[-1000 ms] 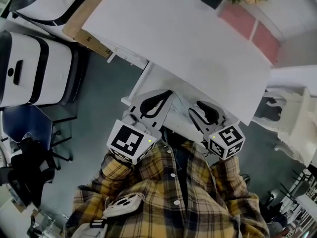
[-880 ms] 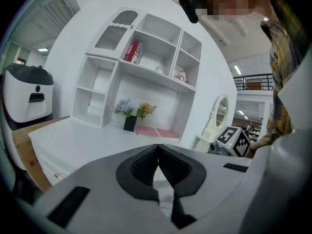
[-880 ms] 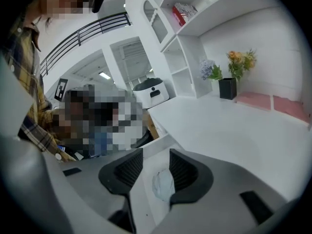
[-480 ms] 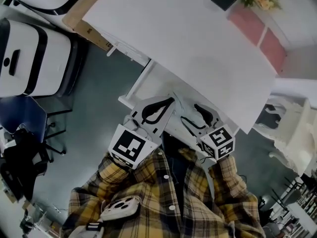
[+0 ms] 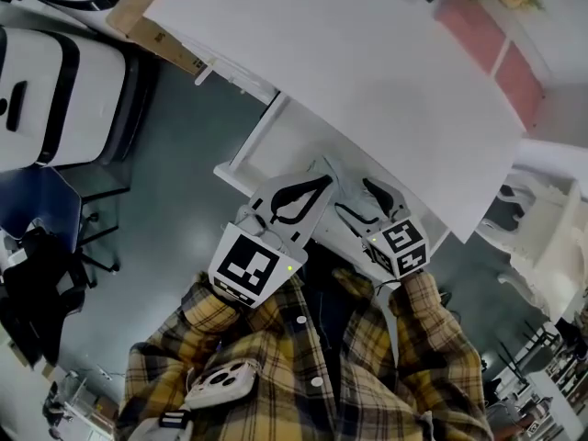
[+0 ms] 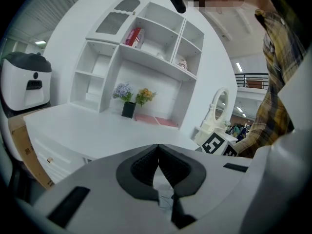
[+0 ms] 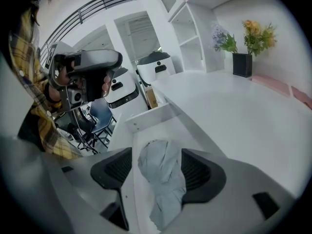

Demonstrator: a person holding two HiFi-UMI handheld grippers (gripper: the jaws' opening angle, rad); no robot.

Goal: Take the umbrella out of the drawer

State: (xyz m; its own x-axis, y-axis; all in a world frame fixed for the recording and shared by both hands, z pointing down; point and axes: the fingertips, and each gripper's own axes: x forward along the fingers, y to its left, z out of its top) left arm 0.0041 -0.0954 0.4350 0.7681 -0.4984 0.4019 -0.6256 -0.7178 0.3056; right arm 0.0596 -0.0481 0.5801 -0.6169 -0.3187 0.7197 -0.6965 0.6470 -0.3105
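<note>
Pale grey fabric of the folded umbrella is seen lying in the open drawer, which is pulled out from the white desk. The right gripper is held above it, its jaws just opened wide; the umbrella is framed between them but not gripped. The left gripper is held alongside, jaws closed together at the tips, with nothing caught.

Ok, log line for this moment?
left gripper: shut, empty | right gripper: jaws just been opening, umbrella in line between them, ungripped | umbrella: lying in open drawer
</note>
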